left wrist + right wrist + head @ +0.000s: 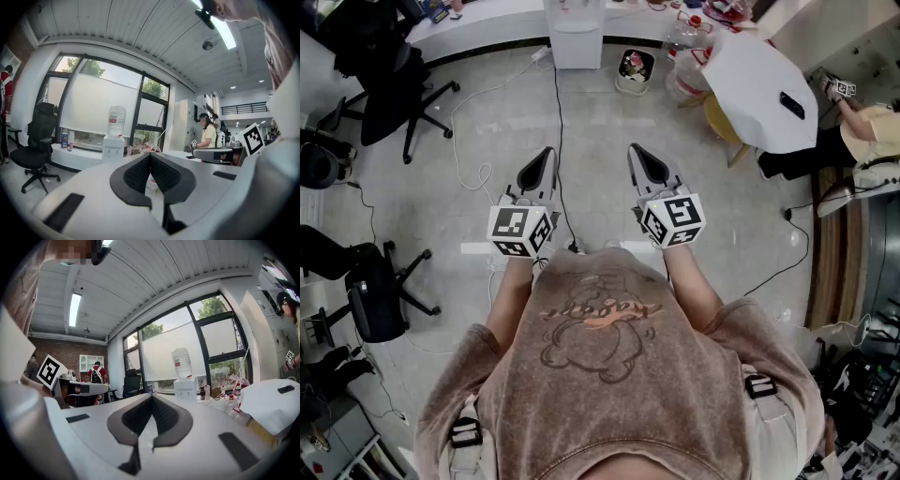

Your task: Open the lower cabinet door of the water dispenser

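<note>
Left hand-held gripper [546, 155] and right hand-held gripper [636, 152] are held side by side at waist height, pointing nearly level. Each has its jaws closed together with nothing between the pads, as the left gripper view [150, 155] and the right gripper view [151, 397] both show.

The water dispenser [577, 37] stands straight ahead across the open floor, well apart from both tools, against the long white table [478, 26] under the window. It lies between the lines along which the two tools point: left of the jaws in the left gripper view [114, 146] and right of them in the right gripper view [185, 386]. From the head view it sits a little closer to the left tool's line, so I judge that hand slightly better placed, though neither is within reach.

It is a white, upright box with a clear inverted bottle [116, 121] on top, so its long axis is vertical. Its lower front, where the cabinet door would be, is strongly foreshortened in the head view and hidden behind the tools' bodies in the other two. Neither handle nor hinge side can be made out. A dark cable [558, 131] runs over the floor from the dispenser toward the person.
</note>
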